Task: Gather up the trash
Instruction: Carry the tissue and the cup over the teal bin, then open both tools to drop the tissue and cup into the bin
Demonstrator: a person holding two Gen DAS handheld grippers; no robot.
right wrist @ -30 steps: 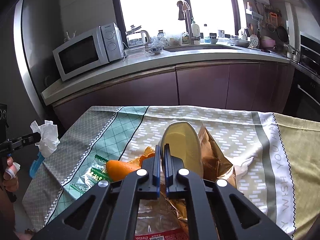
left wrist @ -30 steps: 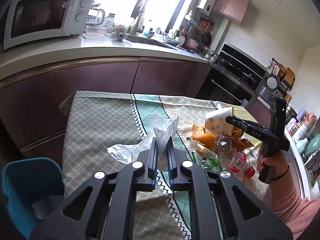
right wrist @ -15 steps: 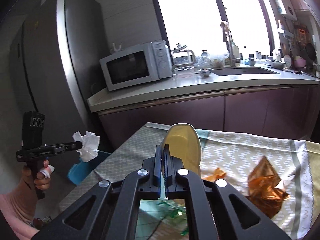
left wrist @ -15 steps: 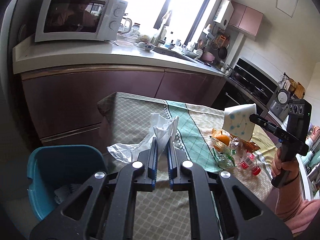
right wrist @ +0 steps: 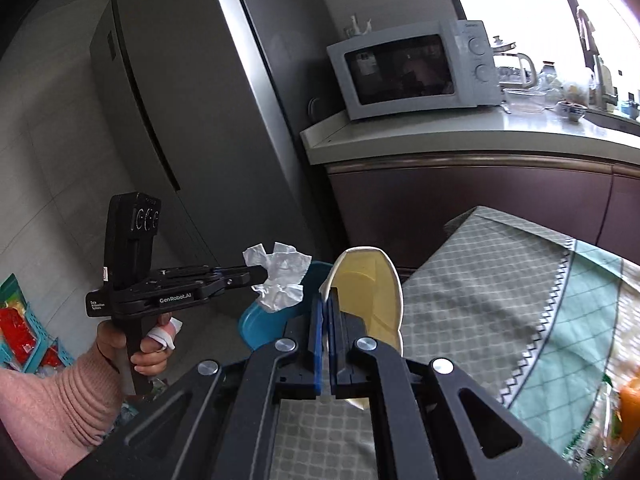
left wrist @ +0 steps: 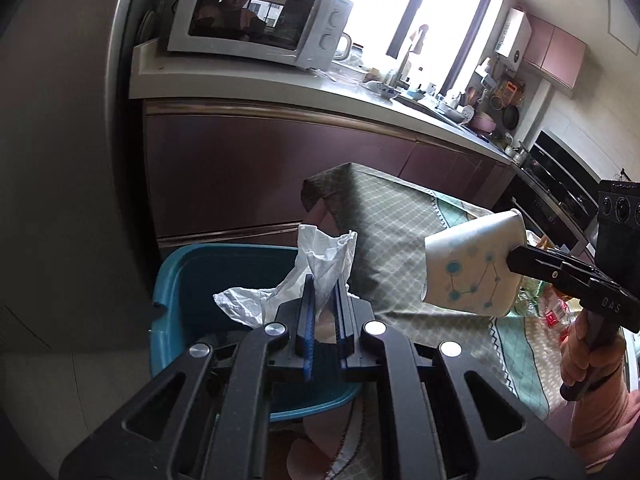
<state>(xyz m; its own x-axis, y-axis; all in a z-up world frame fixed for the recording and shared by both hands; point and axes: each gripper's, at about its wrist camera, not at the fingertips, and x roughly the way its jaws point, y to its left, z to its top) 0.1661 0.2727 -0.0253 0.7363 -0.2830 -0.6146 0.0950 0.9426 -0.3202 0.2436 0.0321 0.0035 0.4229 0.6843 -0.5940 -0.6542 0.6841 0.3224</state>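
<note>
My left gripper point(left wrist: 323, 285) is shut on a crumpled white tissue point(left wrist: 320, 258) and holds it over the blue trash bin point(left wrist: 180, 280) on the floor beside the table. It also shows in the right wrist view point(right wrist: 256, 276) with the tissue point(right wrist: 280, 280) above the bin point(right wrist: 256, 320). My right gripper point(right wrist: 327, 300) is shut on the rim of a paper cup point(right wrist: 370, 292), yellow inside, held over the table's left end. In the left wrist view the cup point(left wrist: 472, 268) is white with teal dots, lying sideways in the right gripper point(left wrist: 516, 258).
The table has a grey and green cloth point(left wrist: 400, 220). More trash lies at its right: an orange peel point(right wrist: 630, 408) and plastic wrappers point(left wrist: 556, 312). Purple cabinets point(left wrist: 260, 172) with a microwave point(left wrist: 256, 20) stand behind. A grey fridge point(right wrist: 168, 100) stands left.
Both grippers have swung left, off the table toward the blue bin. The tissue now hangs over the bin, and the cup has come close beside it.
</note>
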